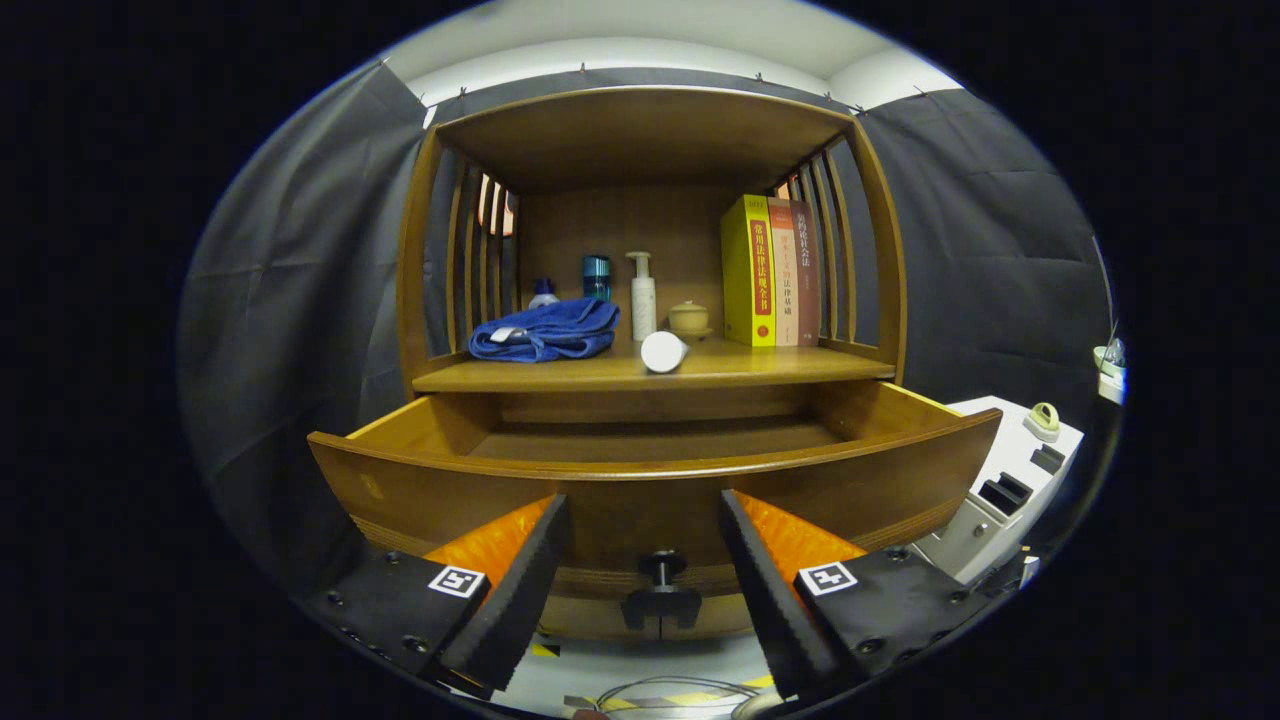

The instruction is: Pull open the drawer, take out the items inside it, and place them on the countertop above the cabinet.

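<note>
1. While the drawer (650, 470) stands pulled well out of the wooden cabinet (650, 130), the gripper (645, 560) hangs in front of it with its fingers spread wide apart, gripping nothing.
2. Between the two fingers, low on the drawer's front panel, sits the dark knob (661, 570); neither finger touches it.
3. Inside the drawer, only the wooden floor and back wall can be seen from this angle; the front panel hides the nearest part of the inside.
4. Directly above the drawer runs the countertop (760, 368), a wooden shelf inside the cabinet.
5. Above the drawer's left half, a folded blue towel (545, 330) lies on the countertop.
6. Above the drawer's middle, a white cylindrical container (663, 351) lies on its side at the countertop's front edge.
7. Behind that container, toward the cabinet's back, stand a white pump bottle (642, 297), a dark blue-green bottle (596, 277), a small white-capped bottle (543, 293) behind the towel, and a small lidded pot (688, 318).
8. Above the drawer's right half, three upright books (770, 270) stand against the slatted side of the cabinet.
9. Right of the drawer, outside the cabinet, stands a white appliance (1010, 480).
</note>
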{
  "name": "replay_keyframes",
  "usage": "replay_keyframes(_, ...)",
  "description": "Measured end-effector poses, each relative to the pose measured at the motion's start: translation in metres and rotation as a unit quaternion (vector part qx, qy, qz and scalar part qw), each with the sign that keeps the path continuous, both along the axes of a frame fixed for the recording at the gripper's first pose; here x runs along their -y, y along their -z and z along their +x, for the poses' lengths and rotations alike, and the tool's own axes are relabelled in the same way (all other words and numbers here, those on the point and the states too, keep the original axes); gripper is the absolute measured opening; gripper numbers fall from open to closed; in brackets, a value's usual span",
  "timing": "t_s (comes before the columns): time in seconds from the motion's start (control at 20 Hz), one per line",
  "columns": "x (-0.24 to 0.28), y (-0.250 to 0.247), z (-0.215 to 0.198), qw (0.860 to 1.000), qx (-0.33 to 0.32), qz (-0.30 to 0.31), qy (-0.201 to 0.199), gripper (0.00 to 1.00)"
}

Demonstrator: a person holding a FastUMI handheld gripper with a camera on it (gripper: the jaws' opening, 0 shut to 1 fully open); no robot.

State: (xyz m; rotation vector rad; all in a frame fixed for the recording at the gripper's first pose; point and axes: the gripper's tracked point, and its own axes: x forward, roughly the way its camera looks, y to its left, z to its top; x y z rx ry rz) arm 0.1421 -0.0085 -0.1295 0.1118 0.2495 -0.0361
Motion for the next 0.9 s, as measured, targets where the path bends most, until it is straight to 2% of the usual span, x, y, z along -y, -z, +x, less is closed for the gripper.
replay_keyframes(0.35, 0.009, 0.009, 0.047, 1.000, -0.007, -0.005, -0.006, 0.98)
replay_keyframes(0.9, 0.010, 0.021, 0.099, 1.000, -0.010, 0.000, -0.014, 0.98)
